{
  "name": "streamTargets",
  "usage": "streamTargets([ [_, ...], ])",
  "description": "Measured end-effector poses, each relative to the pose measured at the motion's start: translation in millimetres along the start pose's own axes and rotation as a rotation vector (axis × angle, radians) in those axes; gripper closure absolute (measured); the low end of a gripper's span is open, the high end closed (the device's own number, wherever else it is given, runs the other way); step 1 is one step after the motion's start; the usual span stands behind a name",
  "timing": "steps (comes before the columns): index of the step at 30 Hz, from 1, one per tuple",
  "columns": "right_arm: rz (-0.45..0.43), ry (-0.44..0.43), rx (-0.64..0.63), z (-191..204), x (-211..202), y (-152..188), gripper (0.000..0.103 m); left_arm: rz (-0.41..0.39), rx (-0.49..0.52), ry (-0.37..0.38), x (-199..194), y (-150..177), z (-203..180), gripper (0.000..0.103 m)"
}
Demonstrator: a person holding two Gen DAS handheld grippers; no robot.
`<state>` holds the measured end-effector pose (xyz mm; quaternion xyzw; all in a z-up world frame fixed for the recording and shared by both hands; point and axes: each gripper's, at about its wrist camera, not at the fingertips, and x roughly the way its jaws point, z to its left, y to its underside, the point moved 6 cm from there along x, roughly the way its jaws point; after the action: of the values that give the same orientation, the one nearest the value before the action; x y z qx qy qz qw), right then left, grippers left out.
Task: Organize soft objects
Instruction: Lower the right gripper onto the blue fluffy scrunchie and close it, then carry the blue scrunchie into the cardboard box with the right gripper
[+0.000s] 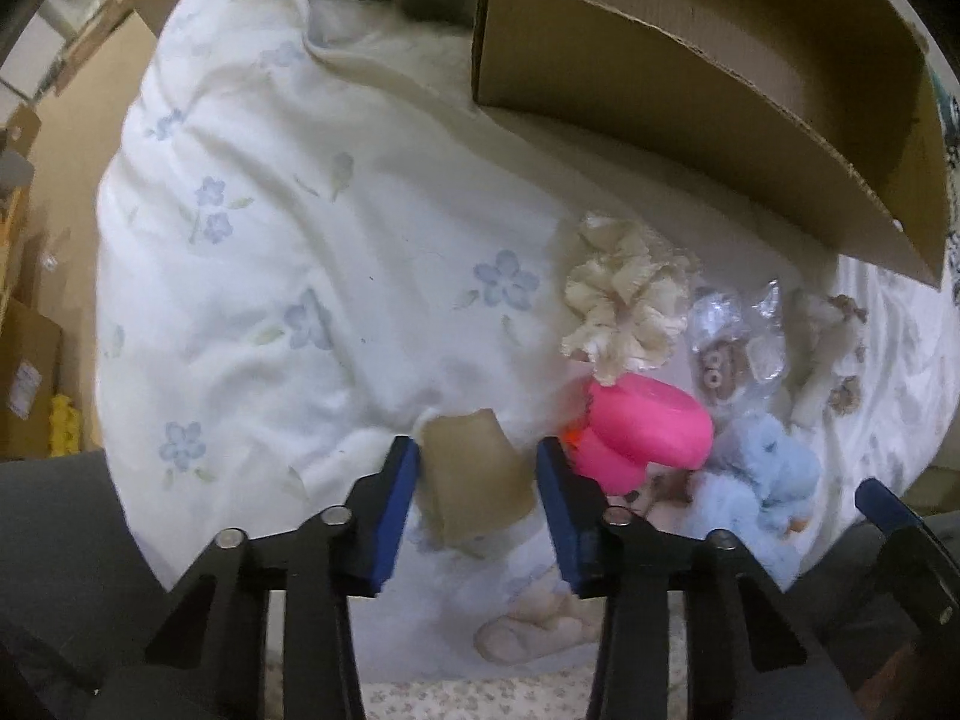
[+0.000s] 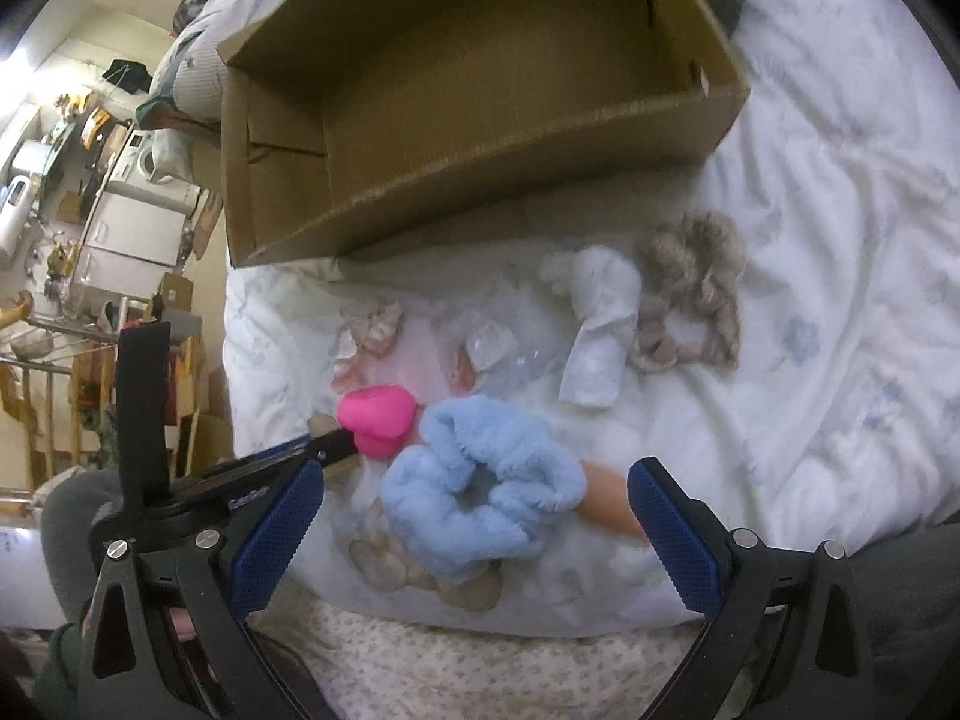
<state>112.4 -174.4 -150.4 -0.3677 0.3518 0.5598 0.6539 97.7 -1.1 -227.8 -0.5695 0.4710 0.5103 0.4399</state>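
Note:
In the left wrist view my left gripper [image 1: 479, 459] points down at the floral blanket [image 1: 288, 252], its blue pads pressed on both sides of a tan soft piece [image 1: 474, 480]. A pink squishy toy [image 1: 642, 432] lies just right of it, and a fluffy blue scrunchie [image 1: 756, 480] lies further right. In the right wrist view my right gripper [image 2: 474, 474] stands open around that blue scrunchie [image 2: 480, 492], with neither pad touching it. The pink toy [image 2: 375, 420] sits to the scrunchie's left, and a finger of the left gripper [image 2: 324, 450] reaches to it. An open cardboard box [image 2: 480, 180] stands behind.
Between the box [image 1: 660, 138] and the toys lie a cream scrunchie [image 1: 624, 300], a clear plastic bag with a small toy [image 1: 726, 336], a white plush [image 2: 600, 324] and a brown scrunchie [image 2: 690, 294]. The bed's edge drops off at the left towards cluttered shelves.

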Motion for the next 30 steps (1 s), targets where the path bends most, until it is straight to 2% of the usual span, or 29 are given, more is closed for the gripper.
streamTargets([
  [2, 0.048, -0.029, 0.027, -2, 7, 6, 0.0, 0.007, 0.008, 0.007, 1, 2, -2, 0.077],
  [6, 0.146, -0.067, 0.083, -4, 28, 20, 0.0, -0.001, 0.003, 0.022, -8, 1, 0, 0.083],
  [11, 0.205, -0.053, 0.124, -7, 52, 23, 0.019, -0.029, 0.024, 0.025, -19, 3, -7, 0.091],
  [12, 0.206, -0.046, 0.112, -5, 55, 23, 0.02, -0.036, 0.025, 0.026, -23, 3, -7, 0.092],
  [13, 0.201, -0.037, 0.098, -4, 57, 21, 0.022, -0.045, 0.025, 0.027, -27, 3, -8, 0.092],
  [15, 0.183, -0.025, 0.063, -1, 55, 19, 0.041, -0.061, 0.028, 0.037, -39, 4, -12, 0.093],
  [16, 0.179, -0.028, 0.041, 3, 55, 18, 0.06, -0.069, 0.029, 0.043, -42, 4, -12, 0.093],
  [17, 0.176, -0.036, 0.032, 5, 53, 17, 0.068, -0.079, 0.03, 0.048, -46, 4, -13, 0.093],
  [18, 0.171, -0.041, 0.021, 7, 51, 17, 0.069, -0.086, 0.032, 0.048, -49, 5, -12, 0.093],
  [19, 0.166, -0.044, 0.004, 9, 49, 17, 0.074, -0.093, 0.034, 0.05, -56, 5, -11, 0.093],
  [22, 0.13, -0.079, -0.028, 17, 35, 17, 0.077, -0.122, 0.034, 0.058, -71, 7, -9, 0.093],
  [27, 0.028, -0.14, -0.076, 26, -5, 15, 0.077, -0.172, 0.026, 0.079, -88, 9, -1, 0.093],
  [30, -0.071, -0.176, -0.095, 30, -34, 7, 0.077, -0.21, 0.026, 0.093, -107, 13, 3, 0.093],
])
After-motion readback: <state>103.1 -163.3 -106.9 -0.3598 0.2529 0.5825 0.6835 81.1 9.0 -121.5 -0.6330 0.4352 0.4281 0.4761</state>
